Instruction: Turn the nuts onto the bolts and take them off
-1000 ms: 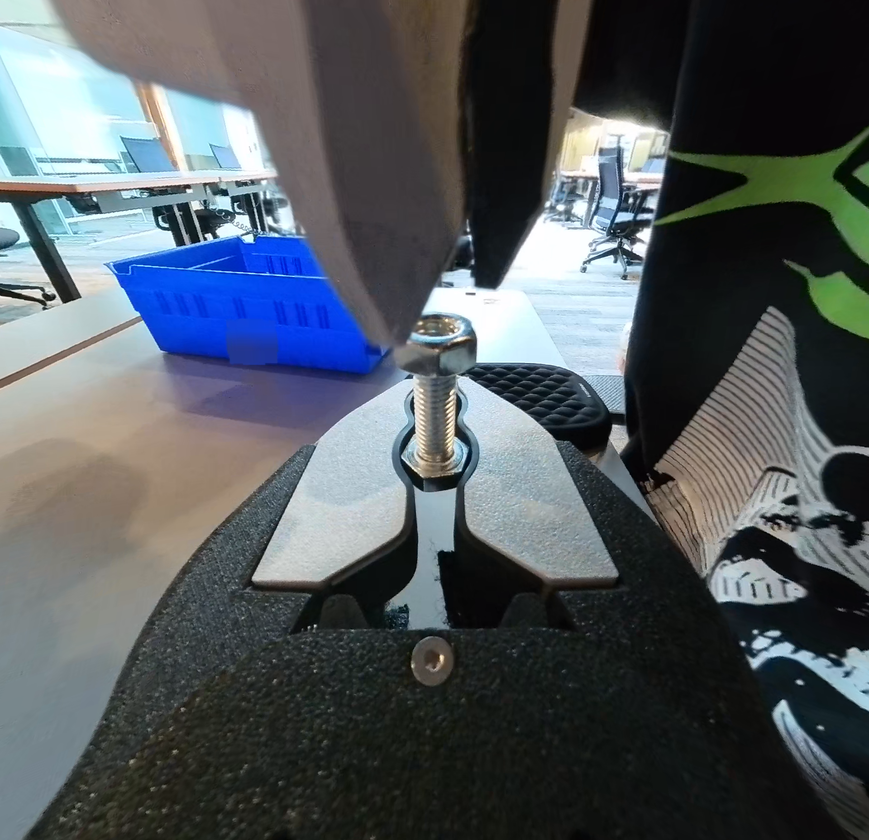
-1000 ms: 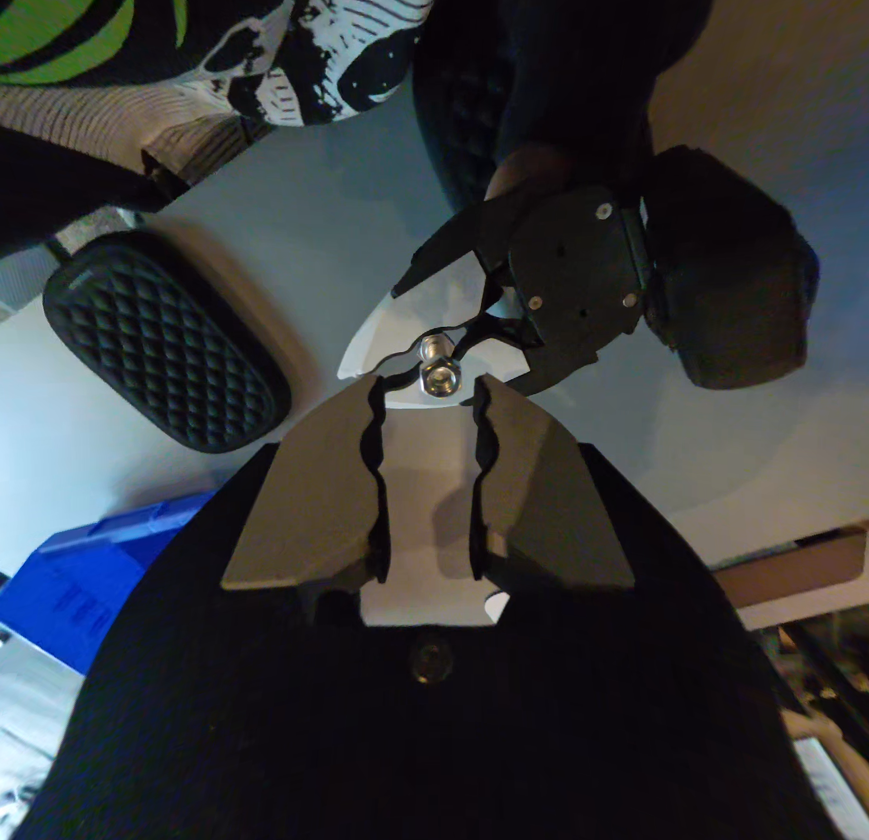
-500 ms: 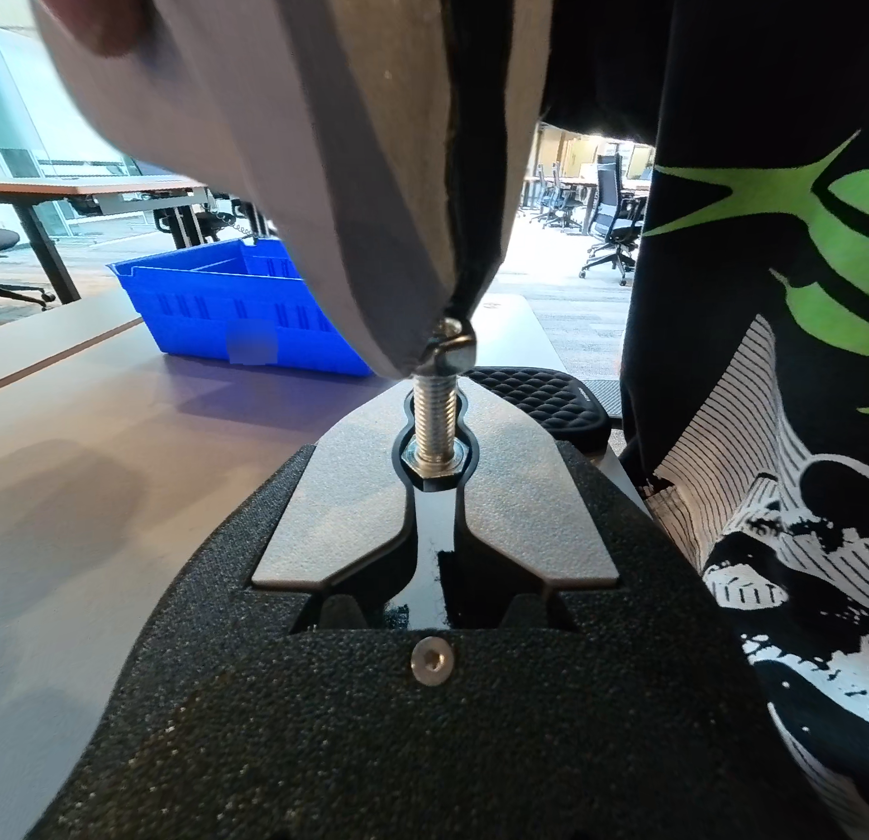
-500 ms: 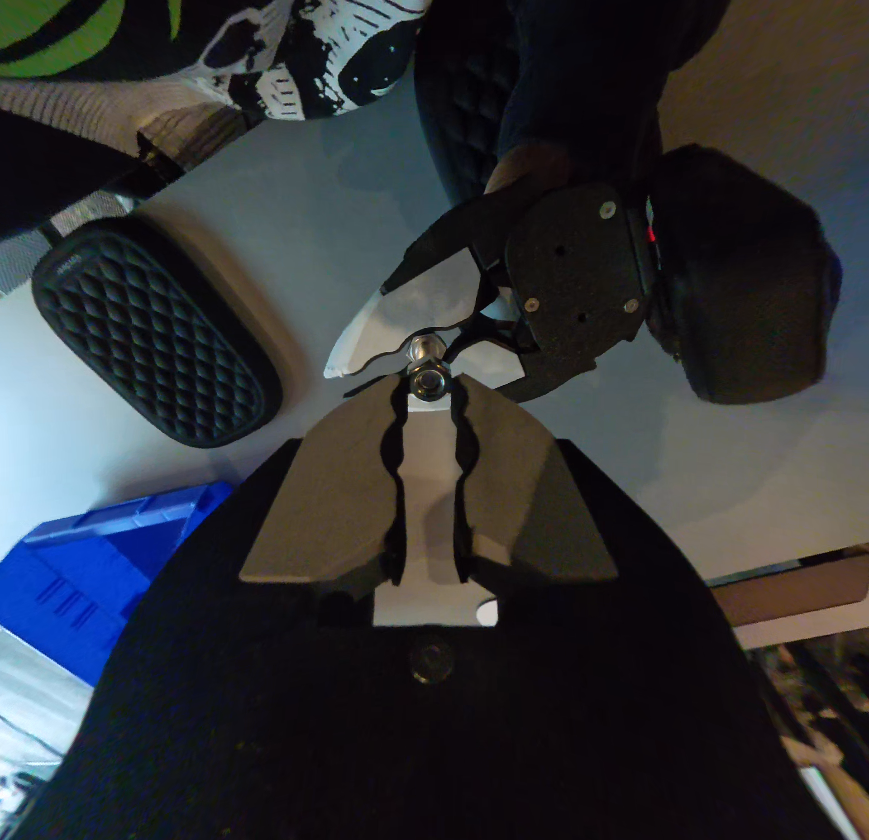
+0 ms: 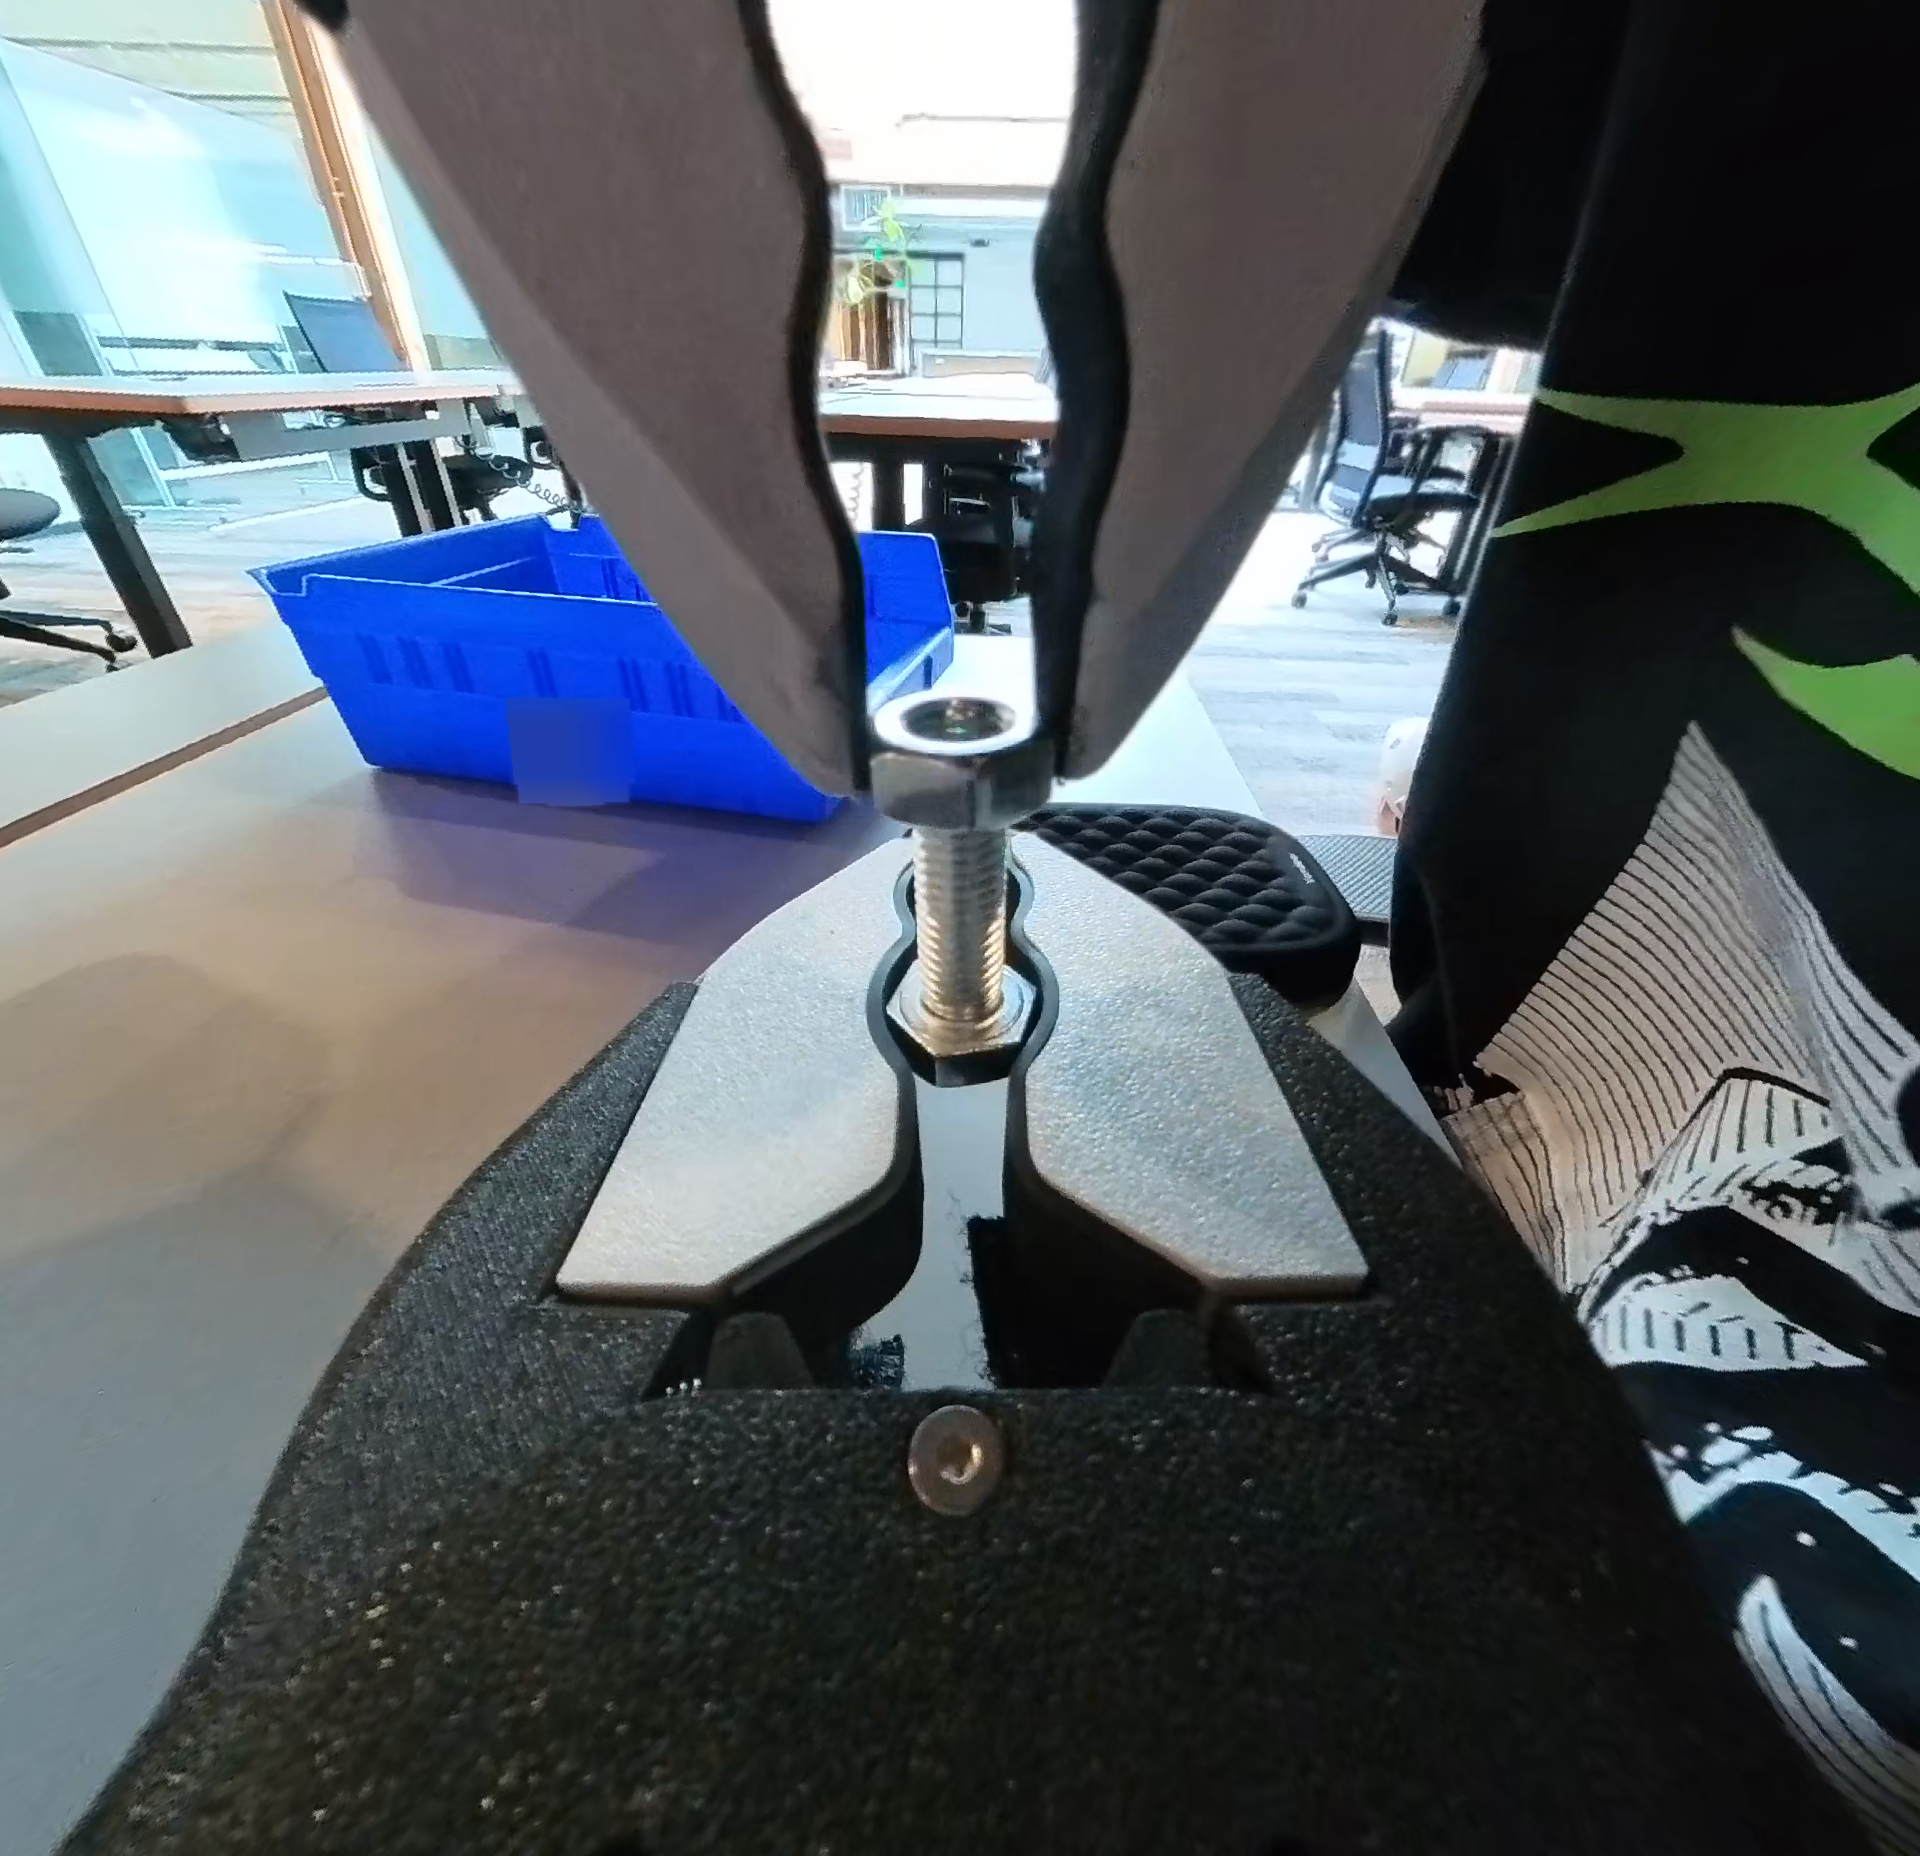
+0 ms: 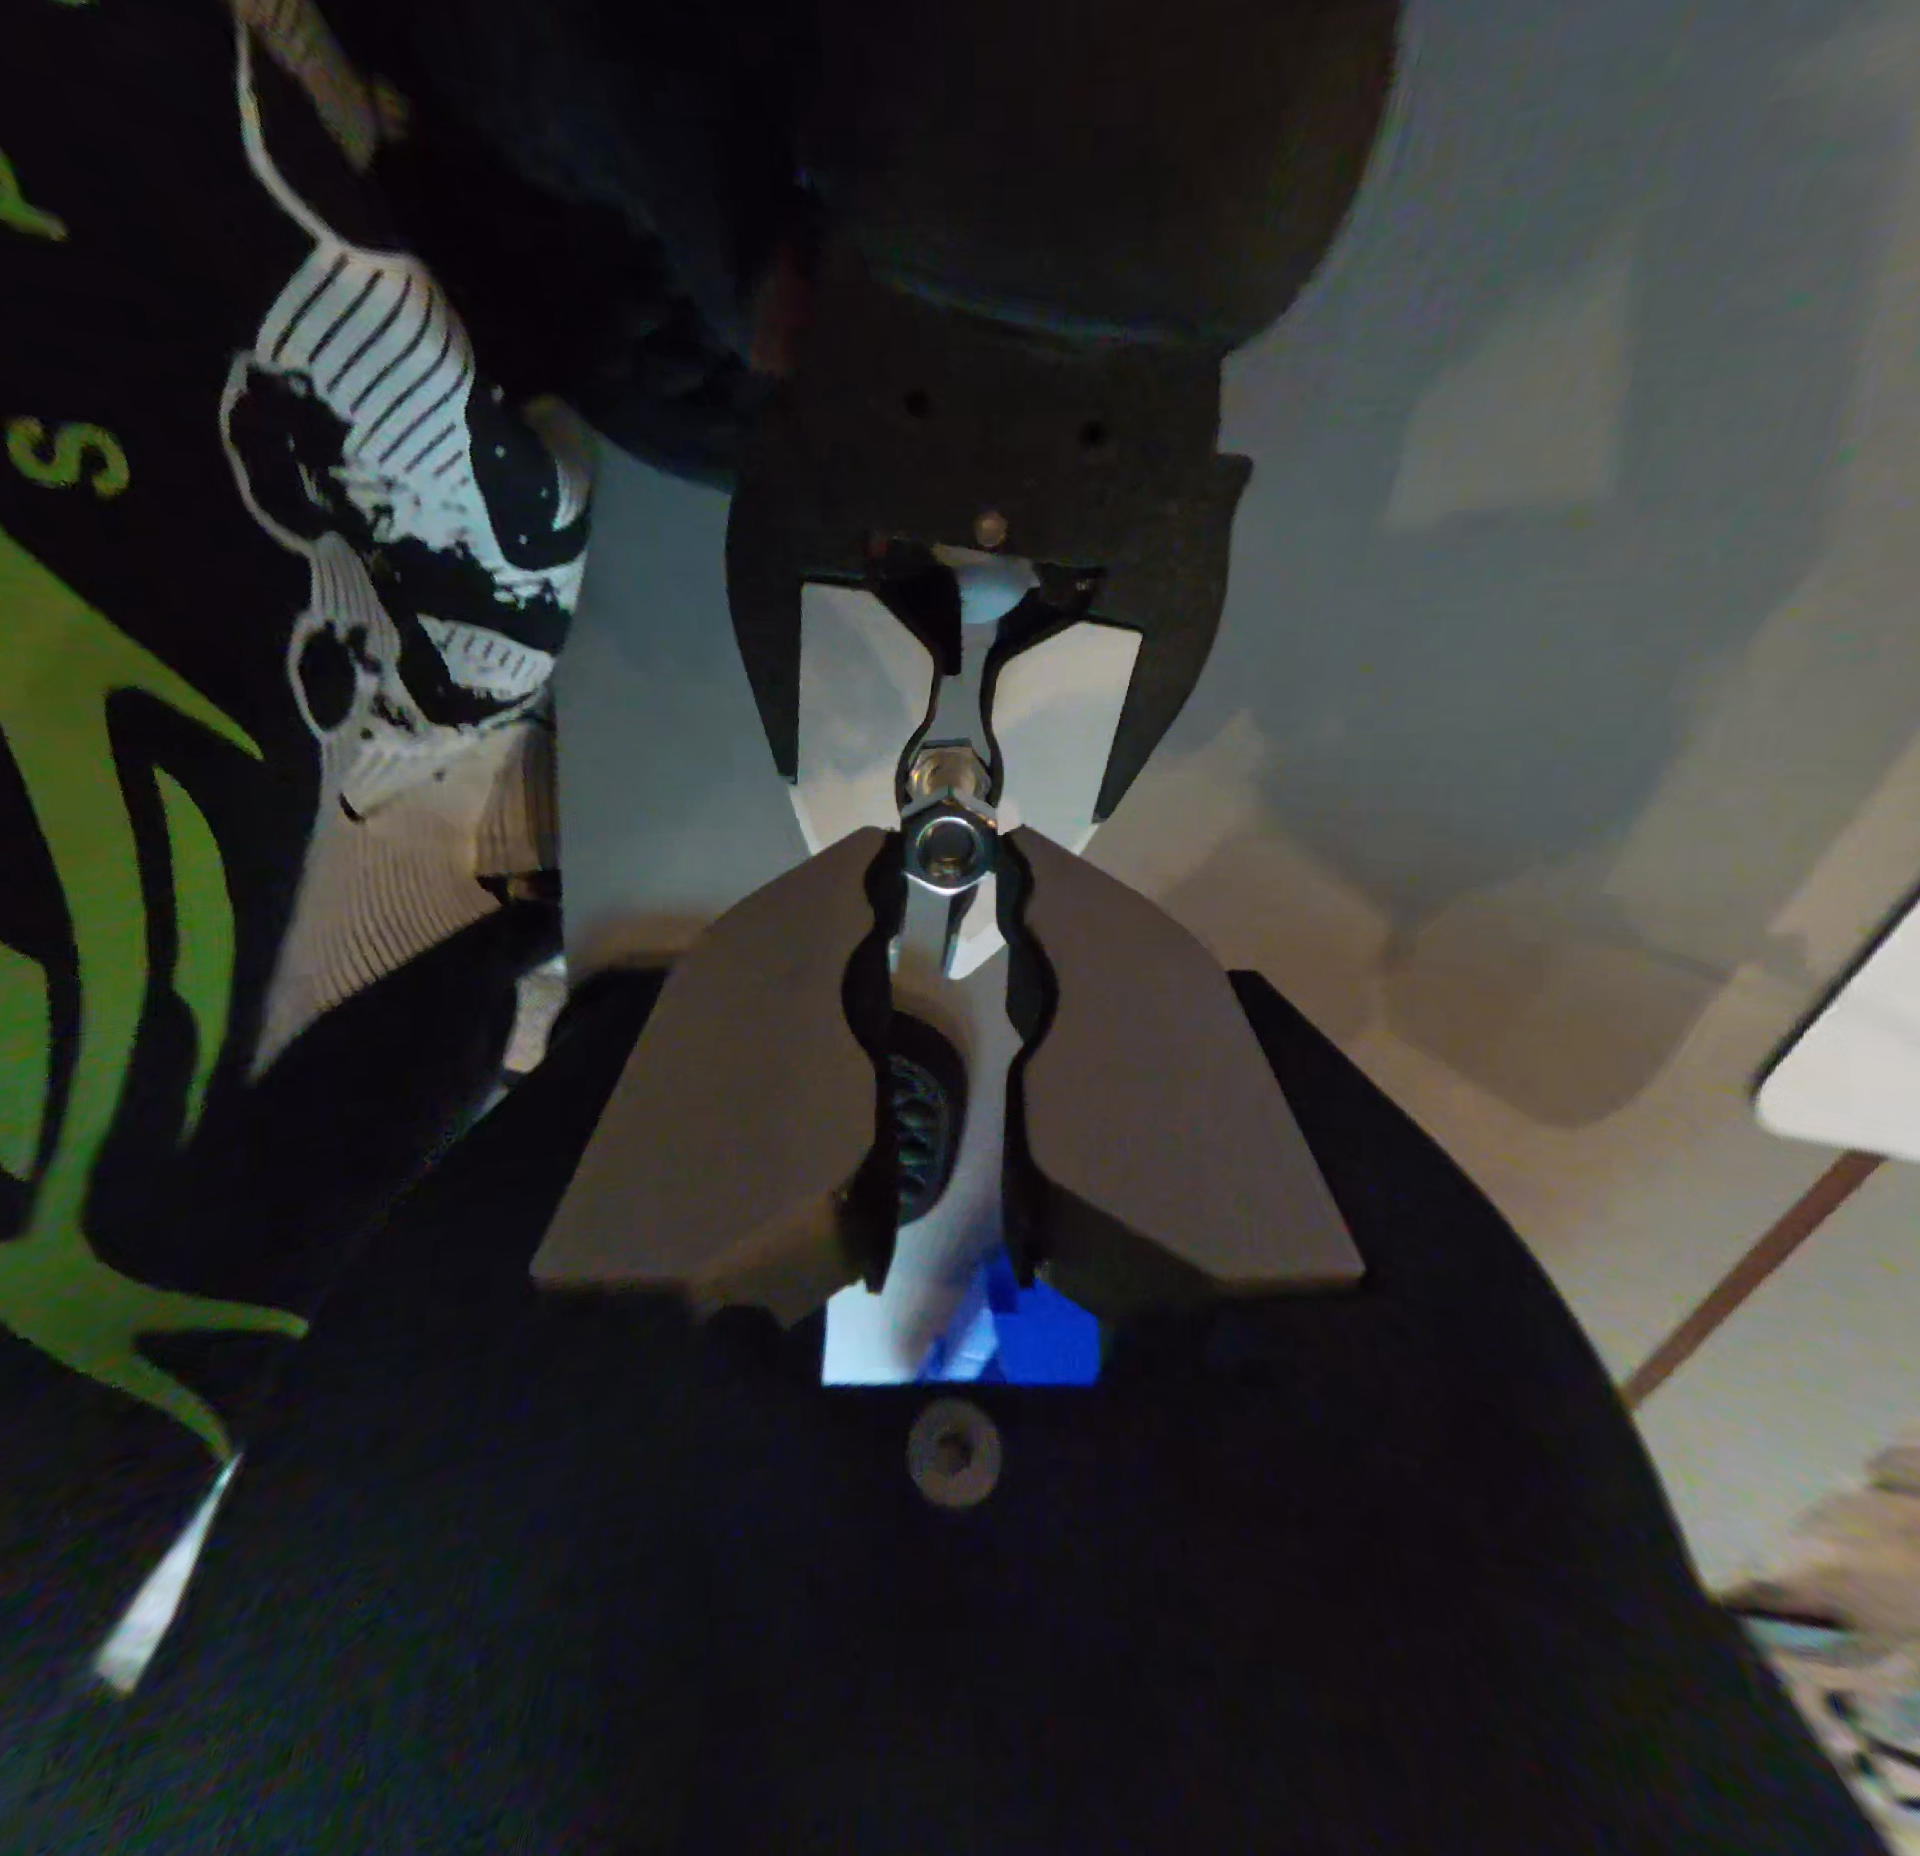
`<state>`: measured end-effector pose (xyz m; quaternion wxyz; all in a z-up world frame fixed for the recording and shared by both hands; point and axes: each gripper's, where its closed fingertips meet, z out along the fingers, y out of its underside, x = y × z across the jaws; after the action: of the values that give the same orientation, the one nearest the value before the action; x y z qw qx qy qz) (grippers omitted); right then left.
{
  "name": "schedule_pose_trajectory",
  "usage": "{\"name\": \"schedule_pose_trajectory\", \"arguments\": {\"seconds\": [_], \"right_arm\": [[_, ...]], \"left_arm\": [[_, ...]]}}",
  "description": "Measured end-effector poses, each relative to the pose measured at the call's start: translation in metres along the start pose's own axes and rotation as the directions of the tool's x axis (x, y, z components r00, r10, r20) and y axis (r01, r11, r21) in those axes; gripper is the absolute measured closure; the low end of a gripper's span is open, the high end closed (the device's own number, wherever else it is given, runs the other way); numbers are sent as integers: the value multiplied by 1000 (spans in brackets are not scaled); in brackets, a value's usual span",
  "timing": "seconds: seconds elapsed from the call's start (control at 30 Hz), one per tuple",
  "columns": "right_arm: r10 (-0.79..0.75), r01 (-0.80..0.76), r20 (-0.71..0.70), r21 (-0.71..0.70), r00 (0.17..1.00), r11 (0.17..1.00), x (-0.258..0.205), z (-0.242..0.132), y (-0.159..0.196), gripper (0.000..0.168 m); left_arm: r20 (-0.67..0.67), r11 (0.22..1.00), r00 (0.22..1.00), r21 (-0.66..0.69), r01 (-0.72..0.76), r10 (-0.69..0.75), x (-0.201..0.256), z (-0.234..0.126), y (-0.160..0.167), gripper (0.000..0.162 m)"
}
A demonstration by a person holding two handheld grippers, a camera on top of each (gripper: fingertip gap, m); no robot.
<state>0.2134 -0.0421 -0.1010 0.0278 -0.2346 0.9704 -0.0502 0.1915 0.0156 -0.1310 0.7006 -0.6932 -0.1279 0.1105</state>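
Note:
My left gripper point(image 5: 961, 902) is shut on the head of a steel bolt point(image 5: 954, 933) and holds it upright above the table. A hex nut point(image 5: 951, 778) sits at the top of the bolt's thread. My right gripper point(image 5: 956, 757) comes down from above, and its two grey fingers point(image 5: 707, 404) clamp the nut from both sides. In the right wrist view, my right gripper point(image 6: 945, 856) is shut on the nut point(image 6: 945, 852). The left gripper point(image 6: 945, 767) is right behind it, holding the bolt.
A blue plastic bin point(image 5: 499, 653) stands on the grey table point(image 5: 260, 1027) behind the grippers. A black quilted pad point(image 5: 1205, 892) lies at the table's right edge. A person's black printed shirt point(image 5: 1662, 871) fills the right side. Desks and office chairs stand farther back. The tips of one gripper are about 7 centimetres away from the tips of the other.
My right gripper was open beside the nut, then closed on it. It has turned around the bolt's axis, so its fingers now face the left camera. The left gripper has held still.

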Motion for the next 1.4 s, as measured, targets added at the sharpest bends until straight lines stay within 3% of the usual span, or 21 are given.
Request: {"name": "schedule_pose_trajectory", "arguments": {"seconds": [0.1,0.2,0.27,0.33,0.4,0.5,0.7,0.83,0.97,1.1,1.27,1.4], "right_arm": [[74,-73,-12,36,997,997,-1,0,-1,152],[65,-64,-11,63,998,996,-1,2,-3,135],[-29,31,-25,68,999,997,-1,0,-4,123],[-218,222,-57,82,974,972,2,-6,-5,115],[-429,432,-56,65,901,899,2,-11,-3,116],[-705,705,-29,28,709,708,-1,-13,0,118],[-842,844,104,41,529,535,-6,-9,-6,129],[-866,872,140,30,480,488,-6,-7,-6,138],[-870,878,147,19,471,479,-5,-3,-5,139],[-867,873,136,21,480,487,-4,-1,-5,151],[-791,794,100,24,603,608,-4,-1,-6,151],[-658,659,52,4,751,752,-3,0,-6,151]], "left_arm": [[-2,1000,1000,-3,-3,3,1,0,0,151],[-5,1000,1000,5,1,-1,1,0,-1,151],[-9,1000,1000,4,-3,3,2,0,-1,151],[-13,1000,1000,2,-4,4,2,0,-1,150],[-20,1000,1000,0,-2,2,3,0,0,150],[-23,1000,1000,0,-5,5,4,0,0,151],[-23,1000,1000,-1,-3,3,4,0,0,151],[-24,1000,1000,1,2,-2,3,0,-1,151],[-27,1000,1000,1,1,-1,4,0,-1,151],[-26,1000,1000,1,-1,1,4,0,-1,151],[-21,1000,1000,5,-2,2,3,-1,-1,151],[-21,1000,1000,-1,-6,6,4,0,0,151]]}}
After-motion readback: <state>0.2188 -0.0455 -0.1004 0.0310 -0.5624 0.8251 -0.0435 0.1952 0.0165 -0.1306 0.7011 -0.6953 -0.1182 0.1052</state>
